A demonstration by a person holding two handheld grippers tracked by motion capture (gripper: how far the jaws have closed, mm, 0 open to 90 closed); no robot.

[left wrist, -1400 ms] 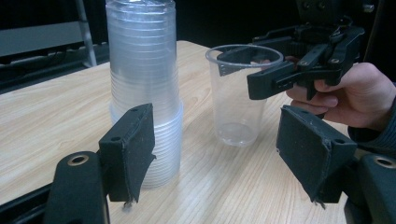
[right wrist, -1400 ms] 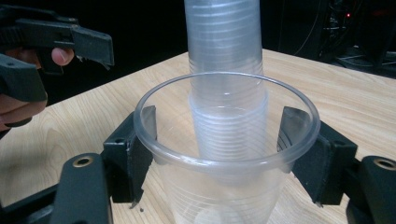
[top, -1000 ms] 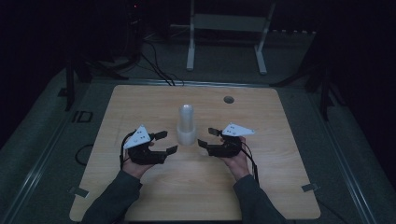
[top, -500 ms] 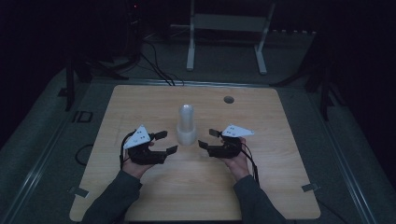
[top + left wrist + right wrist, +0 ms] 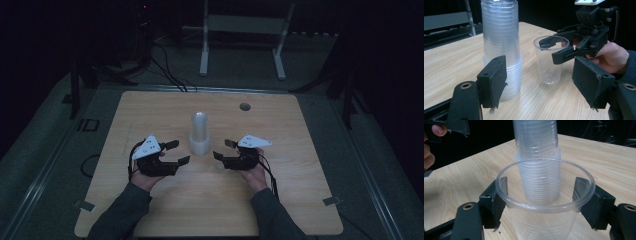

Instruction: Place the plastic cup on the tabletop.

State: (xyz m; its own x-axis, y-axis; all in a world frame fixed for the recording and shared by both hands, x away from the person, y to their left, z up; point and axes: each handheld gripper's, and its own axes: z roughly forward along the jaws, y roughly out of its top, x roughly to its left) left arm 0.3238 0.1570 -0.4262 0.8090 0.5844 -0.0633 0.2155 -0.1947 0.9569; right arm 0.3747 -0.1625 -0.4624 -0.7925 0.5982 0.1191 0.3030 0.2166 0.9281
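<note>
On table (image 5: 150, 210) ctr, cup stack (image 5: 199, 132) stands upright. L gripper (image 5: 175, 152) at its 8 o'clock, jaws wide apart, holding nothing. R gripper (image 5: 224, 149) at stack's 4 o'clock, jaws approx half open w/ pads pressed on both sides of single clear cup (image 5: 548, 60), upright on table just beside stack.
</note>
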